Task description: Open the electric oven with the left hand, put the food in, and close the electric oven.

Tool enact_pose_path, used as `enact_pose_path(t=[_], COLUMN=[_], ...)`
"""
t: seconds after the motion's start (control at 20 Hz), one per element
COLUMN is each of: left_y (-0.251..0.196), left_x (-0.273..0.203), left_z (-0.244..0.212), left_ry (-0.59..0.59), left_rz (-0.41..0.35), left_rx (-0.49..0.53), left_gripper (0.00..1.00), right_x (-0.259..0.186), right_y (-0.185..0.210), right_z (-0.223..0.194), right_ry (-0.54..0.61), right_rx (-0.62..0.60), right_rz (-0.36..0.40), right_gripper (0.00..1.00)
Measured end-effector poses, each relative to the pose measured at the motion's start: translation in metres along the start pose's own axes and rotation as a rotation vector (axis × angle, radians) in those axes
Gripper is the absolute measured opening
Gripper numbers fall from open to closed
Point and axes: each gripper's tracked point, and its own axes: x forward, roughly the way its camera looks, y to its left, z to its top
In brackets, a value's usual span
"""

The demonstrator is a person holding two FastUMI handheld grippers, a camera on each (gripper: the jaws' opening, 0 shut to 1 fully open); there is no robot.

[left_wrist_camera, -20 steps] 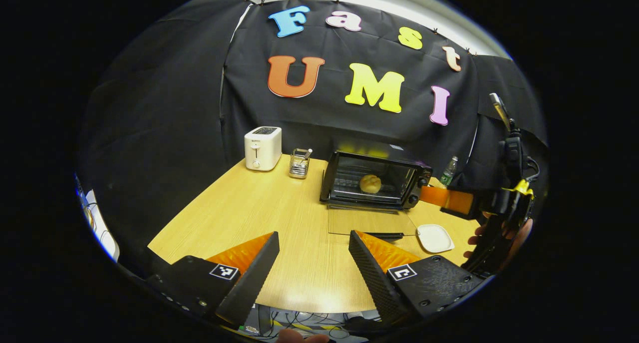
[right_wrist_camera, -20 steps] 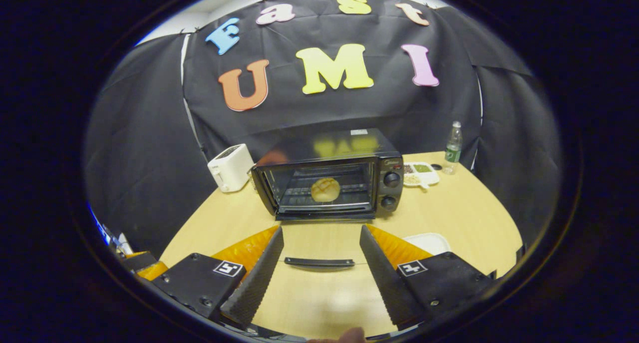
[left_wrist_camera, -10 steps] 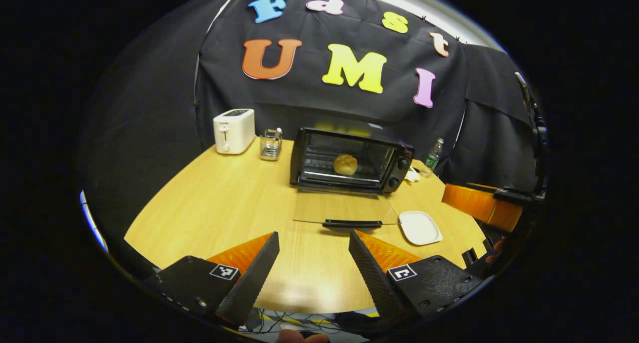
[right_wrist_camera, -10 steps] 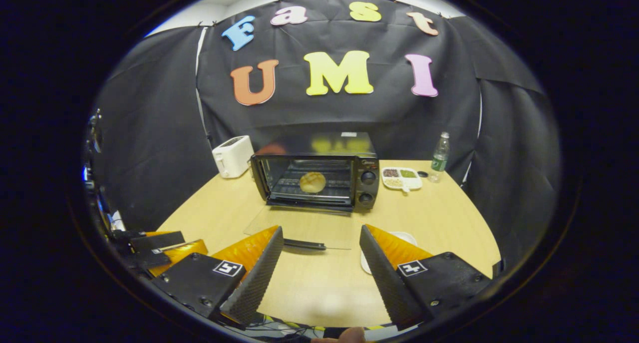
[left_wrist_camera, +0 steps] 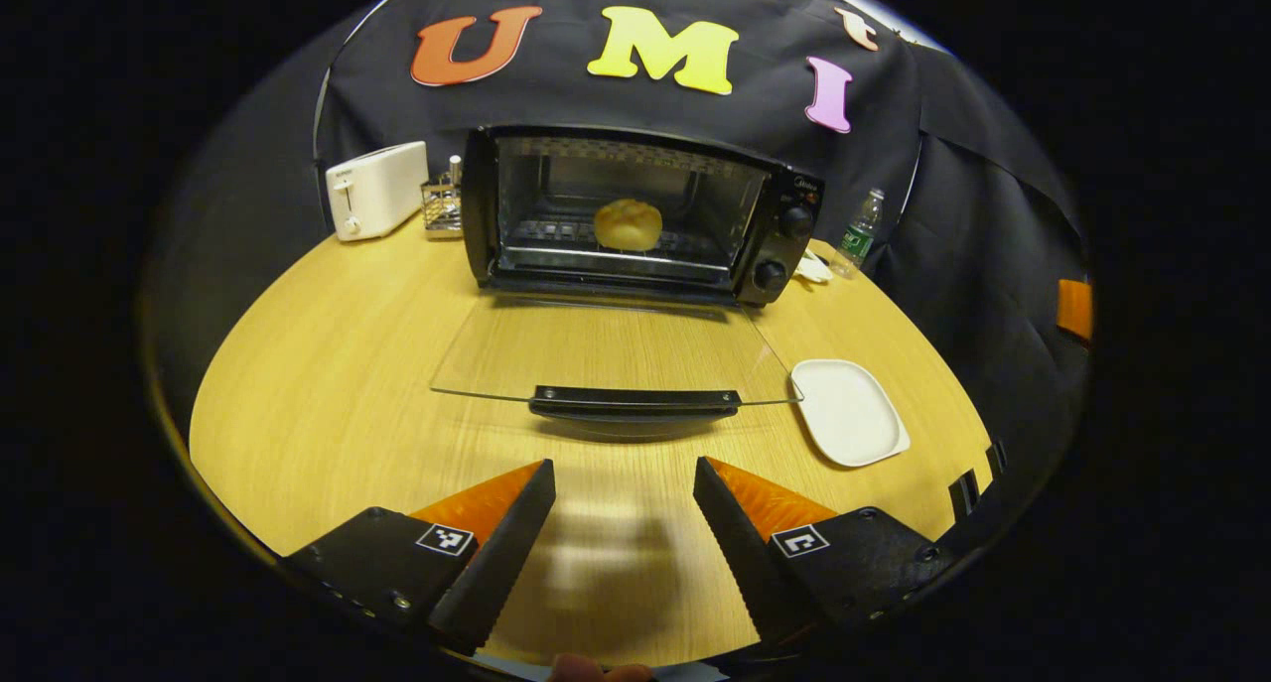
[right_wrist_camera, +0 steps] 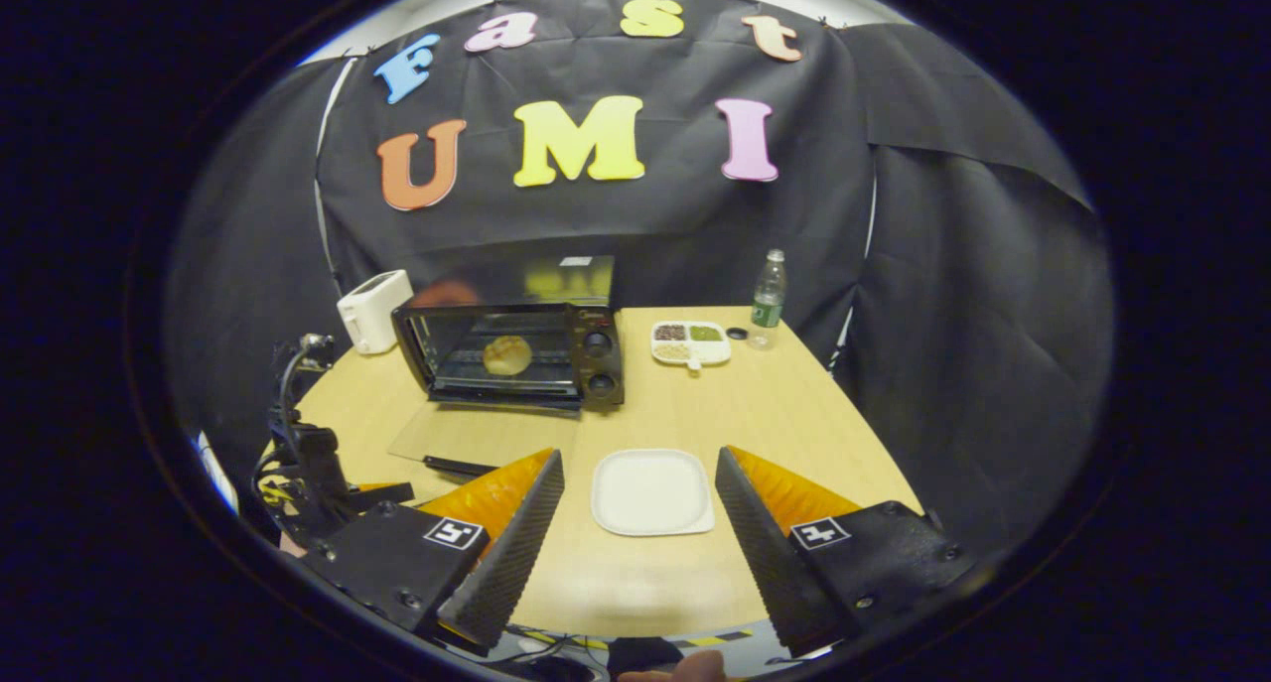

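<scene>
The black electric oven (left_wrist_camera: 635, 215) (right_wrist_camera: 516, 349) stands on the wooden table with its glass door (left_wrist_camera: 606, 349) folded flat down. The door's black handle (left_wrist_camera: 635, 401) faces me. A round golden bun (left_wrist_camera: 628, 223) (right_wrist_camera: 506, 354) rests on the rack inside. My left gripper (left_wrist_camera: 624, 498) is open and empty, low over the table just short of the handle. My right gripper (right_wrist_camera: 638, 493) is open and empty, hovering before an empty white plate (right_wrist_camera: 652, 490) (left_wrist_camera: 847, 411). The left gripper's body (right_wrist_camera: 318, 474) appears at the lower left of the right gripper view.
A white toaster (left_wrist_camera: 375, 189) (right_wrist_camera: 372, 310) and a small wire rack (left_wrist_camera: 442, 205) stand left of the oven. A divided snack dish (right_wrist_camera: 690, 342) and a water bottle (right_wrist_camera: 767, 290) (left_wrist_camera: 859, 230) lie to the oven's right. The table edge (left_wrist_camera: 228, 523) runs close below.
My left gripper has swung in and dropped toward the oven's open door, which now looms close. My right gripper has drawn back and turned right, over the white plate.
</scene>
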Motion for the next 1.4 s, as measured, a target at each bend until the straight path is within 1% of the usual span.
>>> enact_pose_path(t=[0.2,0.4,0.5,0.8,1.0,1.4], left_y=[-0.004,0.001,0.005,0.001,-0.004,-0.013], left_x=[0.03,0.046,0.05,0.041,0.021,-0.009], left_z=[-0.007,-0.008,-0.004,0.01,0.045,0.167], left_ry=[0.026,0.036,0.026,0.004,-0.066,-0.287], left_rz=[0.019,0.059,0.081,0.078,0.067,0.045], left_rx=[0.02,0.035,0.037,0.063,0.056,0.058], left_gripper=[0.93,0.93,0.94,0.93,0.93,0.93], right_x=[0.0,0.003,0.005,0.003,-0.003,-0.022], right_y=[-0.027,-0.034,-0.033,-0.029,-0.02,-0.013], right_z=[-0.002,-0.006,-0.007,-0.009,-0.003,0.018], right_ry=[0.023,0.05,0.054,0.061,0.034,-0.038], right_rx=[0.019,0.026,0.031,0.045,0.051,0.014], right_rz=[-0.042,-0.044,-0.043,-0.042,-0.027,-0.019], right_gripper=[0.97,0.98,0.98,0.98,0.98,0.97])
